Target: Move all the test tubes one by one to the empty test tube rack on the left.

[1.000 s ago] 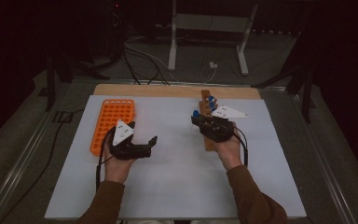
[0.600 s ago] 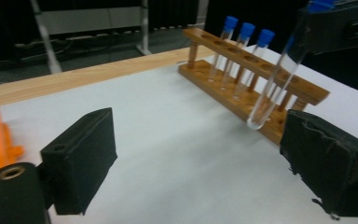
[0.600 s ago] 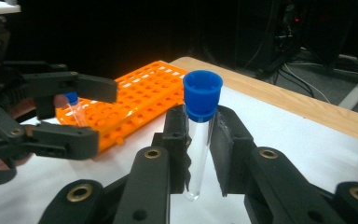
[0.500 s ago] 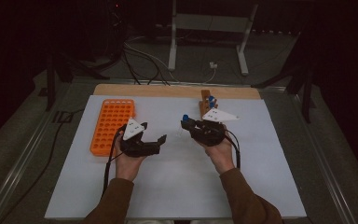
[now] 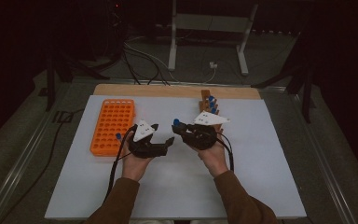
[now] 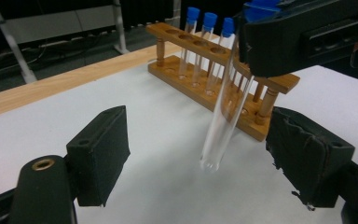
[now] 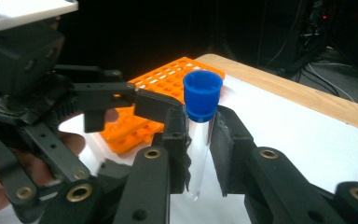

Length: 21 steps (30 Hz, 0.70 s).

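Observation:
My right gripper (image 5: 179, 128) is shut on a clear test tube (image 7: 196, 144) just under its blue cap (image 7: 203, 95), holding it nearly upright above the white mat. In the left gripper view the tube's round lower end (image 6: 210, 156) hangs between the two pads of my left gripper (image 6: 205, 158). Those jaws have just been closing, but both pads still stand apart from the glass. From above, the left gripper (image 5: 162, 134) faces the right one at the middle of the mat. A wooden rack (image 6: 200, 84) behind holds three blue-capped tubes (image 6: 209, 23).
An orange rack (image 5: 112, 126) with many empty holes lies on the mat's left side. The wooden rack (image 5: 209, 105) stands at the far middle edge beside a wooden strip (image 5: 158, 90). Cables and a metal stand (image 5: 205, 42) sit on the floor beyond the table.
Both hands have come together at the mat's middle: the left moved right from the orange rack, the right moved left from the wooden rack with the tube. The left jaws have narrowed.

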Each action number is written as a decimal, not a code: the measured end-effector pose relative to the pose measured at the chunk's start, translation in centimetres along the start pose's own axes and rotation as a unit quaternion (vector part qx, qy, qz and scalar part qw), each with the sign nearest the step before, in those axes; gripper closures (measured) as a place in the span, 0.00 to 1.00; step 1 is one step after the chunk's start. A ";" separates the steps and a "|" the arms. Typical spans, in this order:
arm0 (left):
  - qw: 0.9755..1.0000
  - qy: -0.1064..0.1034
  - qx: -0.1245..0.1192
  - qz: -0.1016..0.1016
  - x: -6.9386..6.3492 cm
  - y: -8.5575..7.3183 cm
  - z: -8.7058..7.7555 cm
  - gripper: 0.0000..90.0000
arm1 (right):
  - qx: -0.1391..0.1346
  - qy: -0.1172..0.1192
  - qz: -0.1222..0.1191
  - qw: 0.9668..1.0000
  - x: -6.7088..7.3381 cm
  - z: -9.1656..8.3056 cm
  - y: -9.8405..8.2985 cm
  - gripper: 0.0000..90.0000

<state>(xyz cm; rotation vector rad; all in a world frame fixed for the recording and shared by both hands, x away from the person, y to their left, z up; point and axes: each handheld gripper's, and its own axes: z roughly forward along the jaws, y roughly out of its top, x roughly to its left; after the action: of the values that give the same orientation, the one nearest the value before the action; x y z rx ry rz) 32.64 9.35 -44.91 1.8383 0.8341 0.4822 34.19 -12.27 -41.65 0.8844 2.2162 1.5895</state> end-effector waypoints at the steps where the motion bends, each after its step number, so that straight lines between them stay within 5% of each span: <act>1: 1.000 0.000 0.002 0.003 -0.1 0.0 0.1 0.25 | 0.001 0.002 0.000 1.000 0.1 0.1 0.0 0.85; 5: 1.000 -0.001 0.007 0.009 -0.2 0.0 0.3 0.27 | 0.002 0.008 -0.001 1.000 0.5 0.3 0.0 0.85; 16: 0.999 0.002 0.007 0.047 -0.9 0.1 0.1 0.67 | 0.012 0.017 -0.007 1.000 1.0 0.8 -0.1 0.85; 21: 0.998 0.003 0.006 0.059 -0.9 0.2 -0.2 0.72 | 0.014 0.020 -0.005 1.000 1.1 0.9 -0.2 0.85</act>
<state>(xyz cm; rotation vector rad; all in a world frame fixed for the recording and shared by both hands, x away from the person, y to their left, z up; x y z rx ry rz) 31.97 8.77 -44.64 1.9044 0.7378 0.5591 33.80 -10.94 -41.99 0.8544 2.2720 1.5882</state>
